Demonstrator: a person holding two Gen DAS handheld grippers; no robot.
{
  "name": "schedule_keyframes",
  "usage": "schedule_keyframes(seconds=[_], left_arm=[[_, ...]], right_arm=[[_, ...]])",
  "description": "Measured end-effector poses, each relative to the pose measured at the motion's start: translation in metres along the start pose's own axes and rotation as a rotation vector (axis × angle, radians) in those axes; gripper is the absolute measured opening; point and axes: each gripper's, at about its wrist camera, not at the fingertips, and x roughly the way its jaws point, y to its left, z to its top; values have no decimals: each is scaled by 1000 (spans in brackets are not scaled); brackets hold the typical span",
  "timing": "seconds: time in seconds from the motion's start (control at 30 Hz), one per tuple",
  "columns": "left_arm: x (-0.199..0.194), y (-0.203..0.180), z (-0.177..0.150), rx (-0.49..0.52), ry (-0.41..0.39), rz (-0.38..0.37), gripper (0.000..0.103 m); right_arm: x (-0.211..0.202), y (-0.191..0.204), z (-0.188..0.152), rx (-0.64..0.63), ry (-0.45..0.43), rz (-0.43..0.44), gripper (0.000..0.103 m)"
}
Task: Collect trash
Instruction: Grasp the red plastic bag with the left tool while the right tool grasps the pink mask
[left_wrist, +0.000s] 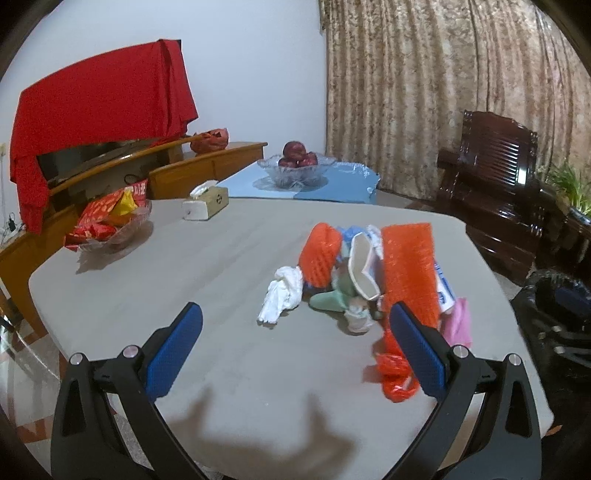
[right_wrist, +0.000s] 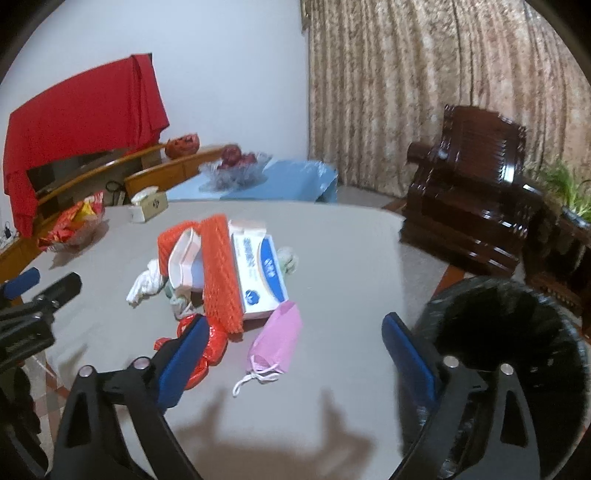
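A trash pile lies mid-table: orange foam netting (left_wrist: 408, 271) (right_wrist: 221, 273), a crumpled white tissue (left_wrist: 282, 295) (right_wrist: 144, 282), a white paper tray (left_wrist: 364, 267) (right_wrist: 183, 262), a blue-and-white tissue box (right_wrist: 258, 275), a pink face mask (right_wrist: 275, 338) (left_wrist: 458, 321) and a red plastic wrapper (left_wrist: 395, 373) (right_wrist: 214, 343). My left gripper (left_wrist: 295, 314) is open and empty above the table, just in front of the pile. My right gripper (right_wrist: 293, 325) is open and empty, with the mask between its fingers' line. A black-lined trash bin (right_wrist: 517, 332) (left_wrist: 554, 314) stands by the table's right edge.
On the grey table (left_wrist: 221, 258) stand a snack bowl (left_wrist: 110, 221), a tissue holder (left_wrist: 207, 201) and, further back, a glass fruit bowl (left_wrist: 297, 166) on a blue cloth. A dark wooden armchair (right_wrist: 469, 184) stands at the right. The left gripper shows in the right wrist view (right_wrist: 37, 288).
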Motion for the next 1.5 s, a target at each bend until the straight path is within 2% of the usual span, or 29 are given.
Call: schedule_keyframes(seconds=[0.23, 0.43, 0.53, 0.6, 0.67, 0.7, 0.8, 1.13, 1.27, 1.4, 1.43, 1.5], left_arm=[[29, 5, -7, -6, 59, -25, 98], [47, -2, -13, 8, 111, -45, 98], [54, -7, -16, 15, 132, -47, 98], [56, -12, -18, 26, 141, -56, 94], [58, -18, -20, 41, 157, -68, 78], [59, -21, -20, 44, 166, -76, 76], [62, -30, -23, 45, 181, -97, 76], [77, -76, -31, 89, 225, -172, 76], [87, -91, -37, 101, 250, -185, 82], [99, -102, -42, 113, 283, -172, 83], [101, -103, -44, 118, 290, -165, 80], [103, -107, -46, 125, 308, -176, 58]], right_arm=[[54, 10, -12, -13, 109, -5, 83], [79, 8, -19, -12, 186, 4, 65], [86, 10, -24, -13, 219, 24, 48], [90, 10, -27, 0, 249, 67, 23], [92, 10, -30, 0, 266, 80, 16], [92, 10, -30, -1, 264, 81, 9], [86, 6, -29, 1, 253, 83, 6], [53, -22, -7, 14, 167, 41, 6], [45, -33, -8, 22, 162, 19, 6], [41, -42, -12, 30, 160, 10, 6], [41, -44, -13, 32, 159, 9, 6], [40, -46, -13, 39, 158, 10, 6]])
